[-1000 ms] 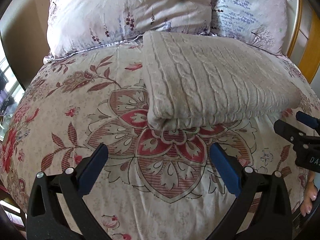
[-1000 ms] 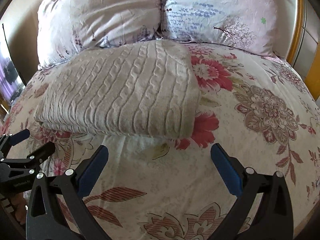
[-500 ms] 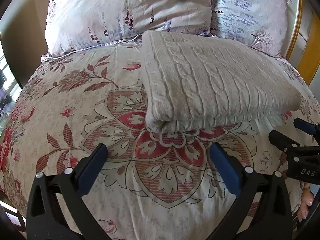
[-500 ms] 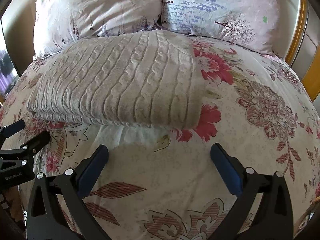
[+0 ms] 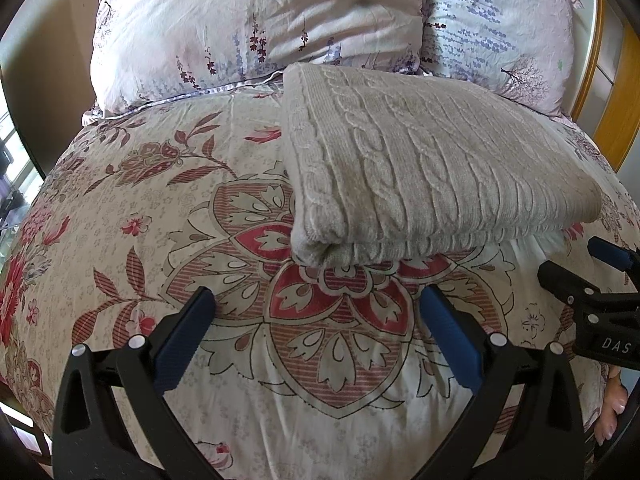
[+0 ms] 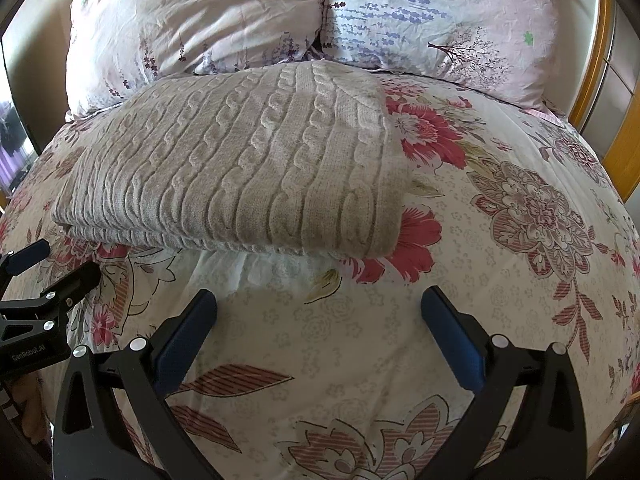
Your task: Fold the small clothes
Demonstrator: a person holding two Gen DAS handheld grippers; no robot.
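Cable-knit sweater [image 5: 432, 172] lies folded into neat layered rectangle on bed [image 5: 132, 200], near head edge, far end touching 2 pillows [image 5: 256, 20]. Folding looks complete; no loose sleeve visible. Left hand-held gripper [image 5: 316, 316] and right hand-held gripper [image 6: 320, 312]: jaws spread wide, holding nothing, hovering just short of sweater's near edge. Likely left: none, or final tidy.

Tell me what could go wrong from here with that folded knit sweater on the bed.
The sweater is already folded, with both tools open and clear of it. If the left tool pinches only the top layer at the near edge, the fold could peel open. The quilt is soft, so the right tool might snag bedding along with the knit.
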